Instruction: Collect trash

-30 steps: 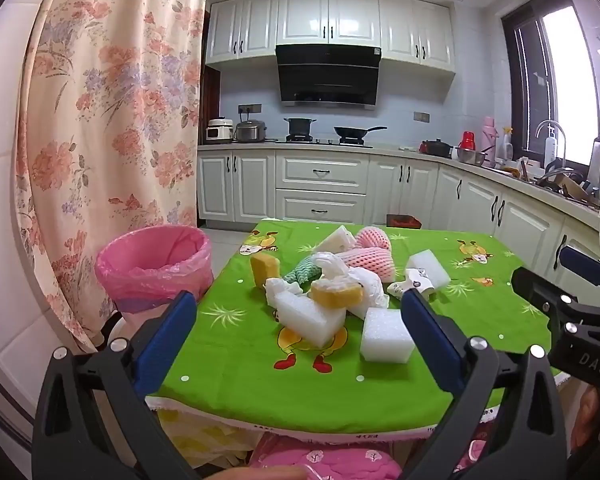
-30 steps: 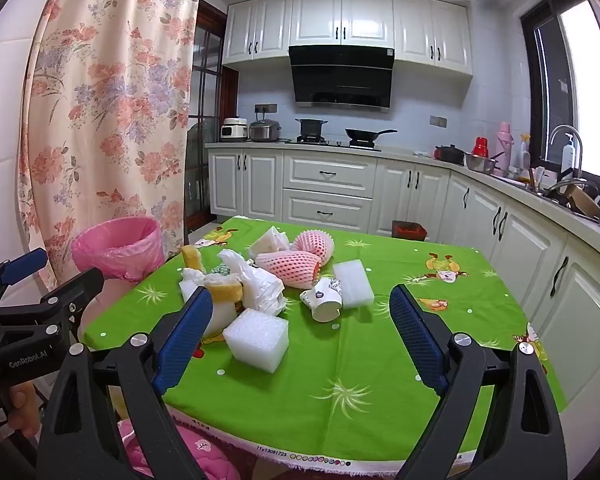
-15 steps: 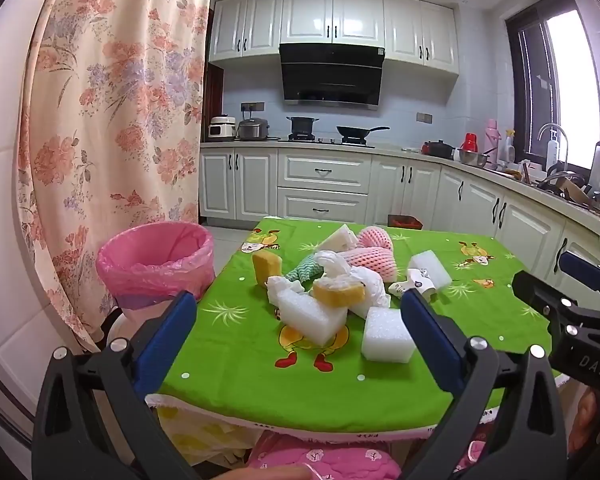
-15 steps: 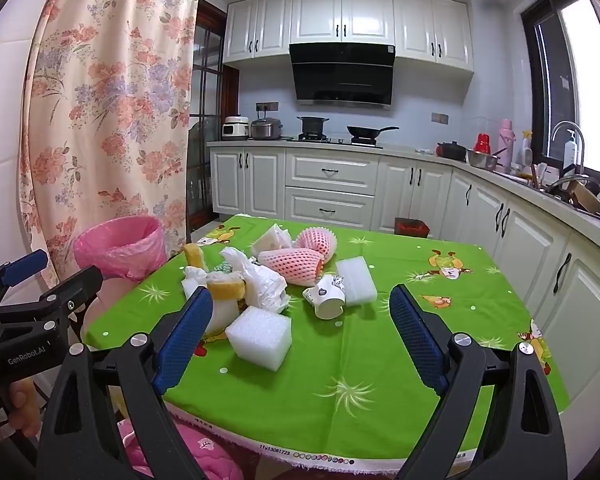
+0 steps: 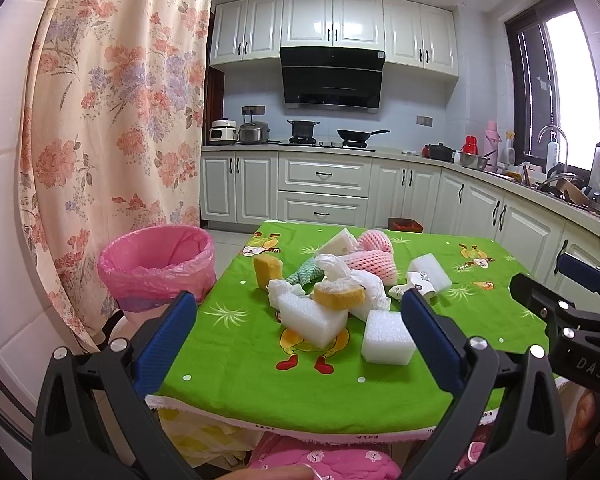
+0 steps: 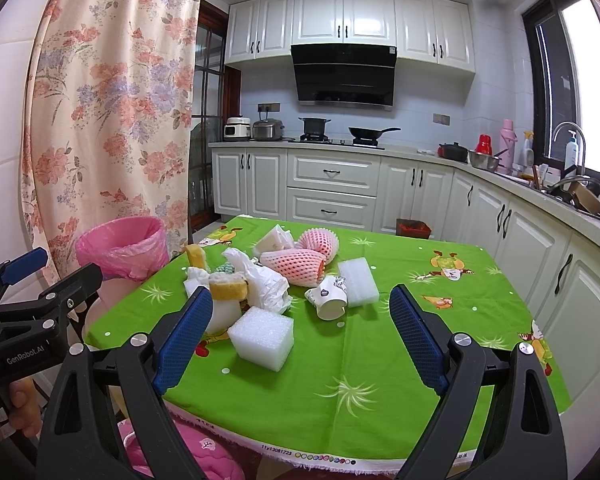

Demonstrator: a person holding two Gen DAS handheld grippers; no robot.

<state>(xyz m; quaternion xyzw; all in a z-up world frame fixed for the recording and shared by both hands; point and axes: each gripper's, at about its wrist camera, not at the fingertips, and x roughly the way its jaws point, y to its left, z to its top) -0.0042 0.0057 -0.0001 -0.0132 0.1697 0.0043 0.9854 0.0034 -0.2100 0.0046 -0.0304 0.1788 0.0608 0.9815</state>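
Nothing binned yet: trash (image 5: 340, 288) heaped on table (image 5: 236, 364), bin (image 5: 156, 268) waiting. Left gripper (image 5: 296, 344), right gripper (image 6: 300, 338) spread wide, empty, short of pile.

— What covers the table (image 6: 380, 364)?
— A green cartoon-print cloth (image 6: 428, 320).
— And on it?
— Toward the left edge, a heap: white foam blocks (image 6: 262, 342), yellow sponges (image 6: 228, 290), pink fruit nets (image 6: 296, 266), a crumpled bag (image 6: 266, 284), a tipped paper cup (image 6: 327, 298).
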